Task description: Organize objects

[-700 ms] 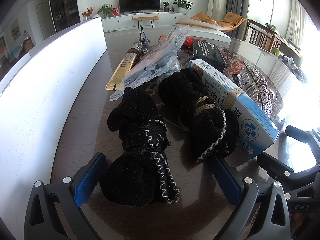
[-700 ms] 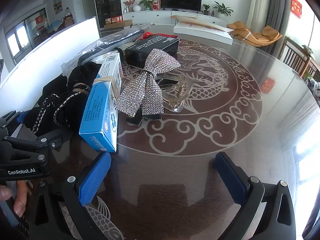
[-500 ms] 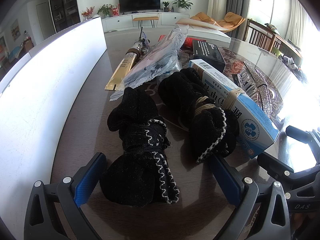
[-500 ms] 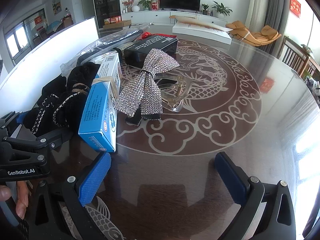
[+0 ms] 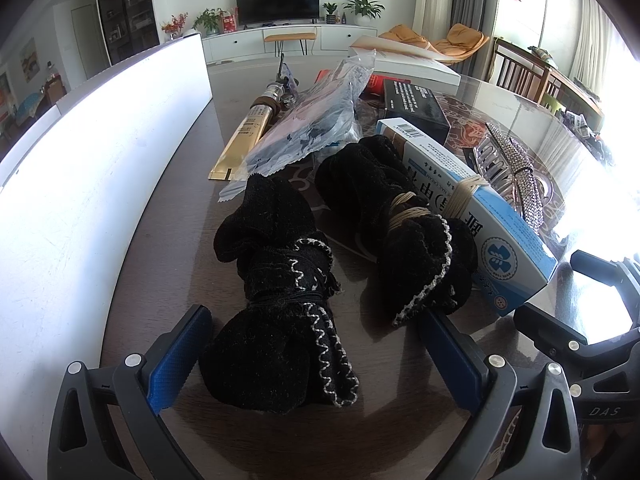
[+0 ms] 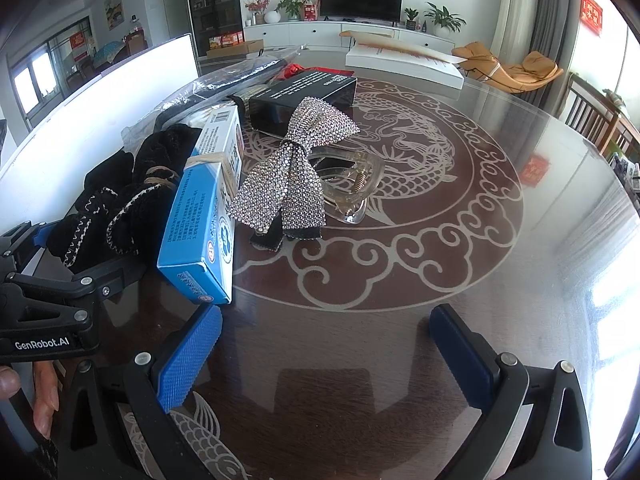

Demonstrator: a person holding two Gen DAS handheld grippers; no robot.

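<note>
Two black tied bundles lie side by side on the table; the left claw is released, straddling the nearer bundle, apparently for grasping. The right claw hovers released over bare tabletop.

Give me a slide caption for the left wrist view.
Open left gripper straddles a black sock bundle on the table.

Right gripper open, low over bare dark table, holding nothing. Blue-and-white box ahead-left of it, rubber-banded. Rhinestone bow clip touching box's right side. Black fabric bundles left of box. Black box beyond bow clip.
</note>
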